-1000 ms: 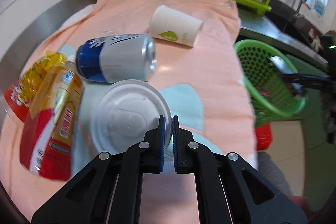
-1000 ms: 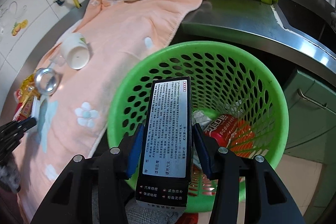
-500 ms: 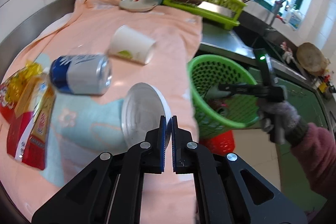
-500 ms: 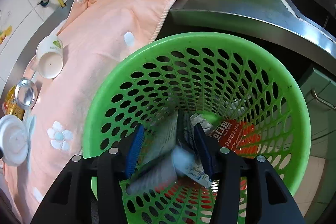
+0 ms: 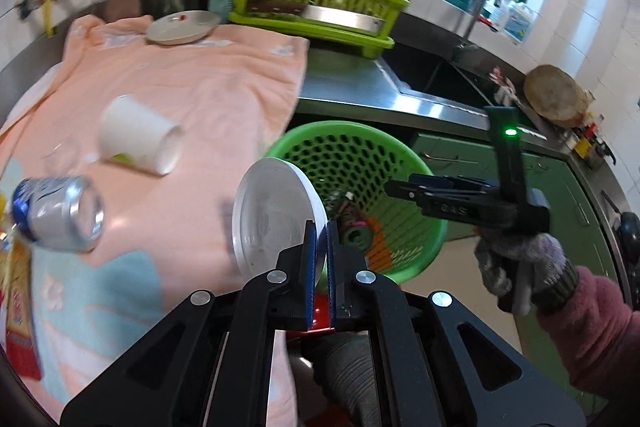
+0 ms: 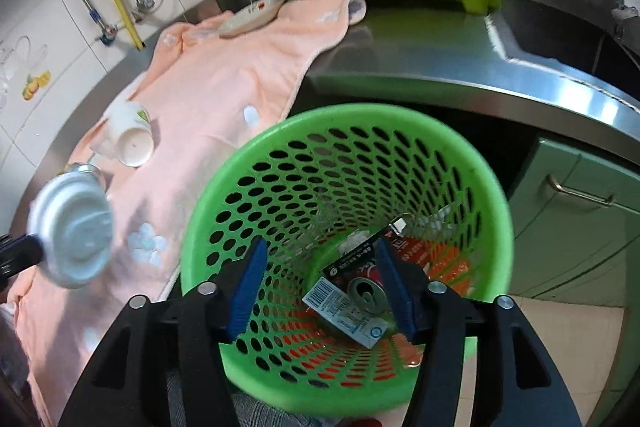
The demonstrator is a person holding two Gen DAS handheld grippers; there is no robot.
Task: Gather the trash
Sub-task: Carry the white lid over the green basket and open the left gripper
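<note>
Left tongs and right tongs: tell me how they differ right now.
The left tongs are shut on the rim of a white lid, held on edge beside the green basket; the right tongs are open and empty. The left ones sit by the peach towel; the right ones hang over the basket's mouth. Both have blue pads on black fingers.

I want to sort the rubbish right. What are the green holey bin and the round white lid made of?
The green perforated waste basket looks like glossy moulded plastic: shiny rim, even punched holes. The round white lid in the left gripper looks like thin matte plastic with a moulded rim, though it could be coated paper.
</note>
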